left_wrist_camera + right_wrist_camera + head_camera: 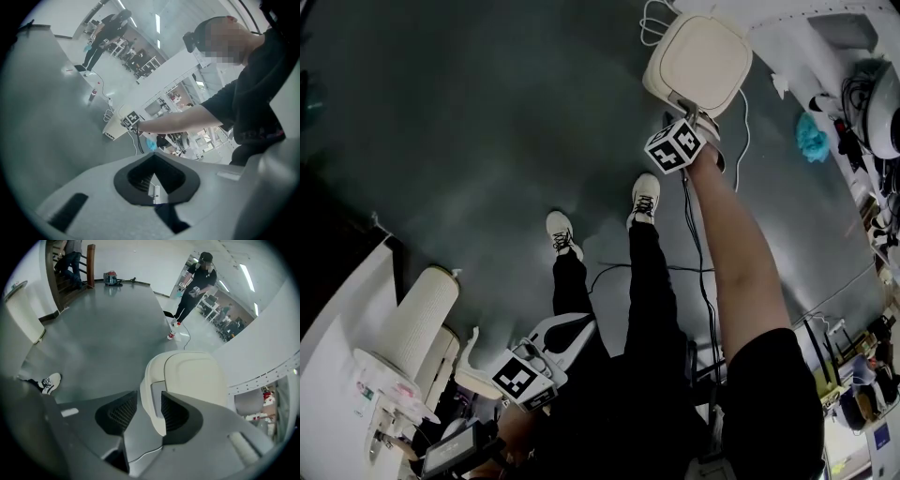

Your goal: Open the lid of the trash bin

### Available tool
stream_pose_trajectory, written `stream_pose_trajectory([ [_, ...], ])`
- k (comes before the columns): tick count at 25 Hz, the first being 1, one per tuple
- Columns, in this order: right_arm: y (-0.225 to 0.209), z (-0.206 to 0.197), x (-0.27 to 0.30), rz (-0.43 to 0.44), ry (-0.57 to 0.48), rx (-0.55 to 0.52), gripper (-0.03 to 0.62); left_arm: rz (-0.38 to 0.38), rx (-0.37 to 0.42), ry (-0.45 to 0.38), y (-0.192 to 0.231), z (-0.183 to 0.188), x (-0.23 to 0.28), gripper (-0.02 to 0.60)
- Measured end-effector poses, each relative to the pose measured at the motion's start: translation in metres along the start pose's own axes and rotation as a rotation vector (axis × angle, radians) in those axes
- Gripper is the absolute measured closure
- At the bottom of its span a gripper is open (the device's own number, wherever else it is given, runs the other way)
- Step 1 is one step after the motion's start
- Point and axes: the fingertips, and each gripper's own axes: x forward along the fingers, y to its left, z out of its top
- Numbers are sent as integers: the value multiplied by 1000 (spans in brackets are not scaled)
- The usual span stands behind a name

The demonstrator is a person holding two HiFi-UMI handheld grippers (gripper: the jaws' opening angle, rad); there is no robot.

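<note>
A cream trash bin (698, 61) stands on the grey floor with its lid down; it also shows in the right gripper view (192, 376) and, small, in the left gripper view (114, 129). My right gripper (698, 120) points steeply down at the bin's near edge. In its own view the right gripper (144, 412) is open, and the bin's front lip sits between the jaws, close to the right pad (176, 413). My left gripper (584, 324) hangs low by my legs, far from the bin, with the jaws (154, 180) shut and holding nothing.
My two shoes (645, 199) stand just short of the bin. Cables (741, 122) trail beside it. A blue cloth (813, 136) and cluttered tables lie to the right. White cylinders (417, 319) stand at the left. Another person (194, 280) and a bottle (171, 335) are beyond the bin.
</note>
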Motion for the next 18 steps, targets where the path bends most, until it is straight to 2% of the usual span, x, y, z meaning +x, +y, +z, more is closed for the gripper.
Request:
stream_pose_trajectory([
  [6,2,-6,10,-24,24,9,434,4,-18,-1,9,-4,-3,581],
  [13,5,-7,16,-72,48,-11,433,15,1,9,22,-7,-5,581],
  [18,7,-6,16,-112,45,26,432,22,8,23,27,-12,-10,581],
])
